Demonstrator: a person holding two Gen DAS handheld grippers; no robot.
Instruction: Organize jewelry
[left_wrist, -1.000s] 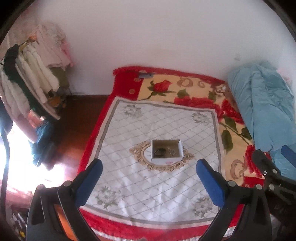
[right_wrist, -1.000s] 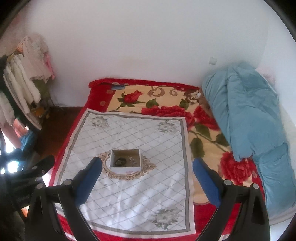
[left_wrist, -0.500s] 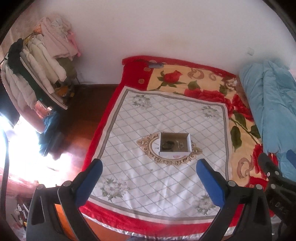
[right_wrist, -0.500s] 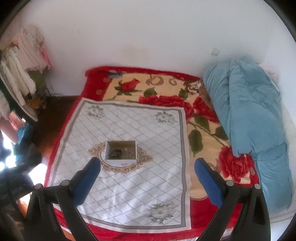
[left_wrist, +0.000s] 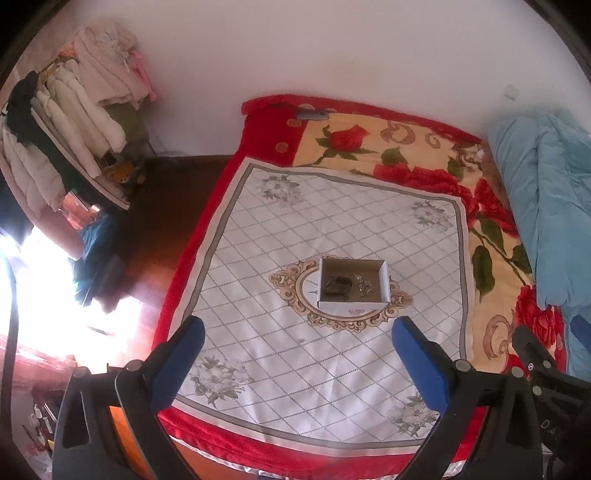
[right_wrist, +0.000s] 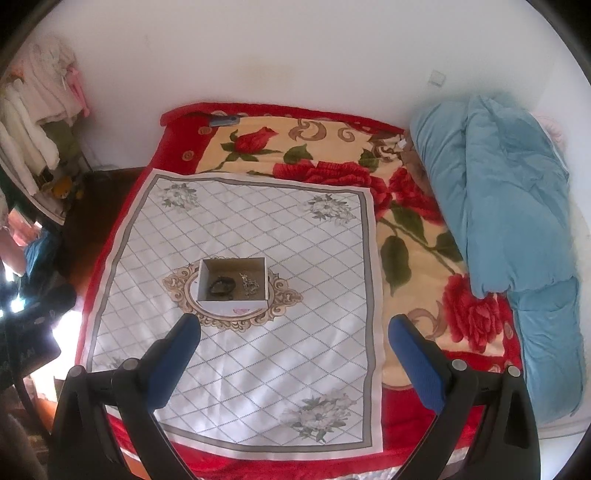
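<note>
The box (left_wrist: 352, 282) sits on the gold medallion in the middle of the white quilted cloth (left_wrist: 295, 362), open side up. Inside it: a dark lump of jewelry (left_wrist: 337, 286) toward the left, and a pale chain (left_wrist: 364, 286) just beside it to the right; I cannot tell whether the two touch. Same layout in the right view: box (right_wrist: 232, 282), dark piece (right_wrist: 221, 286), chain (right_wrist: 249, 285).

My left claw (left_wrist: 295, 328) is held high, well apart from the box, which lies ahead of it and slightly right of centre between the blue fingers (left_wrist: 177, 363). Jaws spread wide, nothing between them.

My right claw (right_wrist: 293, 326) is likewise well above the bed; the box lies ahead and toward its left finger (right_wrist: 173, 360). Jaws spread wide, holding nothing.

The cloth lies on a red blanket with a rose pattern (right_wrist: 332, 170) covering the bed. A blue quilt (right_wrist: 517, 221) is bunched along the right side. Clothes (left_wrist: 66, 122) hang on a rack at the far left, against the white wall (left_wrist: 314, 48).
</note>
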